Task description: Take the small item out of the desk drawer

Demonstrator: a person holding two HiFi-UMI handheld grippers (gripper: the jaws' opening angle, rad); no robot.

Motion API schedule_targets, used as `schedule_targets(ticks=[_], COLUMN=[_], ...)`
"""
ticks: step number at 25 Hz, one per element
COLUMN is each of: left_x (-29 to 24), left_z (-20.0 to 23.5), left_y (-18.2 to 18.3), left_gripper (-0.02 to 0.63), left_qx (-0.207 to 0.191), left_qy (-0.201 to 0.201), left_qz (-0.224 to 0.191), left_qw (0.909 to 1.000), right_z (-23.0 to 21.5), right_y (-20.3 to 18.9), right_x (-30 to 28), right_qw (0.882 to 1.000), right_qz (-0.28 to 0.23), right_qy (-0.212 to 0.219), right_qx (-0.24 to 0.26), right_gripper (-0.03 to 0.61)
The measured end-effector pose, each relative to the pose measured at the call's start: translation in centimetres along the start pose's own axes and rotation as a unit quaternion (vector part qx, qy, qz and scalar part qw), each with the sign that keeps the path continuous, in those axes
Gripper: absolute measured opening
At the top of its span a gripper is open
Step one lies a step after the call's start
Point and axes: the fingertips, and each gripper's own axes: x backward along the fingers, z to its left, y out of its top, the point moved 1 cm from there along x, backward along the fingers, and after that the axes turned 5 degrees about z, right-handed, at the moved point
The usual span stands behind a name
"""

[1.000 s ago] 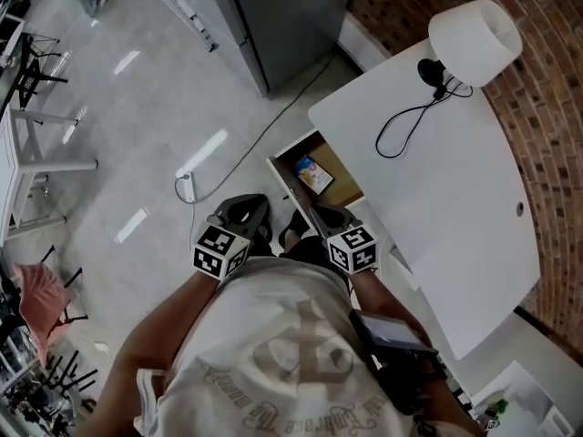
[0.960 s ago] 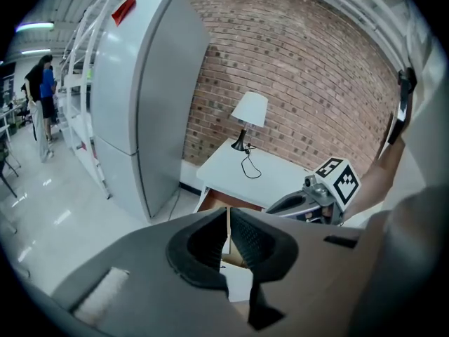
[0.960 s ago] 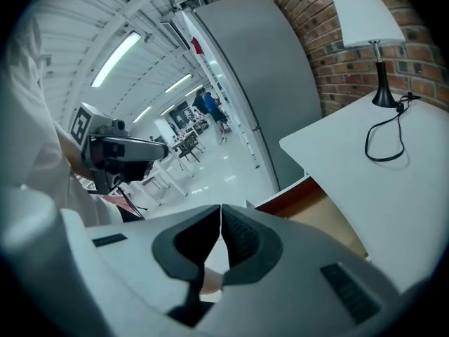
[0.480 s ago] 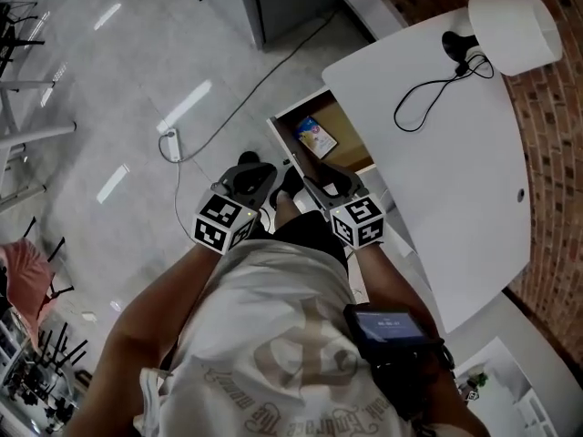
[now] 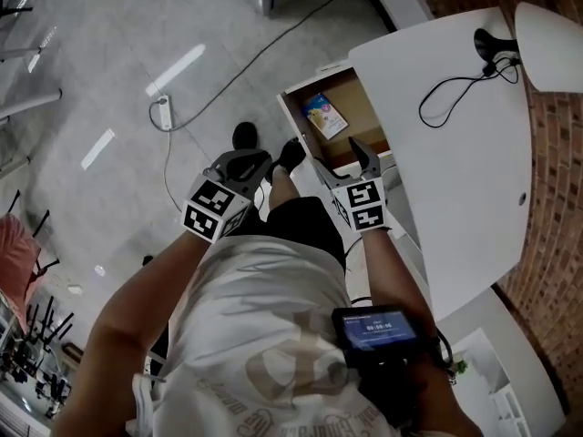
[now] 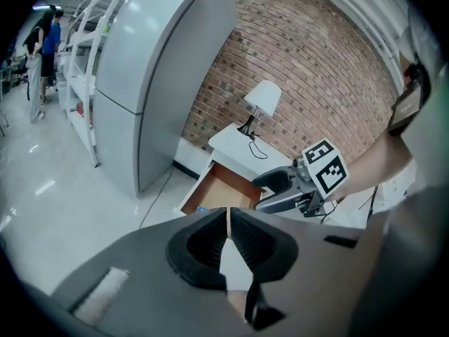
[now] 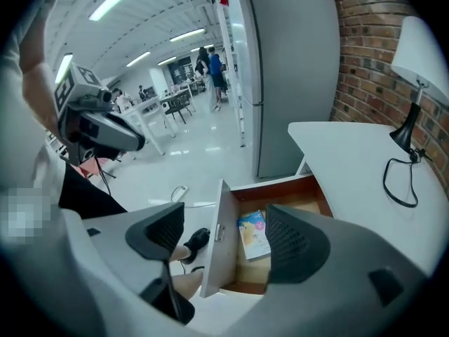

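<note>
Small item [image 5: 325,116], a flat colourful packet, lies on the wood bottom of the open drawer [image 5: 362,115], toward its far end, just beside the white front panel. In the right gripper view the small item [image 7: 256,236] rests flat, not touched by anything. Drawer is pulled out to the left from the white desk [image 5: 455,171].

Right gripper [image 5: 344,160] hangs over the near end of the drawer, pointing down and away. Its fingers stand wide apart and have just been opening; nothing is gripped between them. In its own view the right gripper [image 7: 224,213] frames the drawer [image 7: 217,239] front and the packet through the gap, both well beyond the pads.

Left gripper [image 5: 239,164] hangs left of the drawer, over the floor, beside the person's shoes [image 5: 244,136]. Its own view shows the left gripper [image 6: 228,239] with pads pressed together, holding nothing.

Far on the desk: a white-shaded lamp [image 5: 552,35] with a black cable [image 5: 446,103] looped on the top. Brick wall [image 5: 551,244] is on the right. A power strip [image 5: 164,112] lies on the floor at left. Grey cabinet [image 7: 295,69] stands beyond the desk.
</note>
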Motion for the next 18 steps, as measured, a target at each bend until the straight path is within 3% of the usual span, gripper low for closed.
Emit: schedule_targets(ticks=[9,18], left_x=[-0.5,-2.0], left_z=[4.2,5.1], left_y=[-1.3,-2.4], left_gripper=[0.018,0.018], left_qx=[0.037,0.046], left_qy=[0.017,0.011], left_qz=[-0.009,-0.007], left_qw=[0.9992,0.9989], right_z=[-1.9,-3.0], right_y=[-1.9,-3.6], right_x=[-3.7,-6.0], right_qw=[0.994,0.990], right_qz=[0.084,0.112], right_qy=[-0.036,-0.044], right_qx=[0.060,0.073], right_gripper=[0.311,0.311])
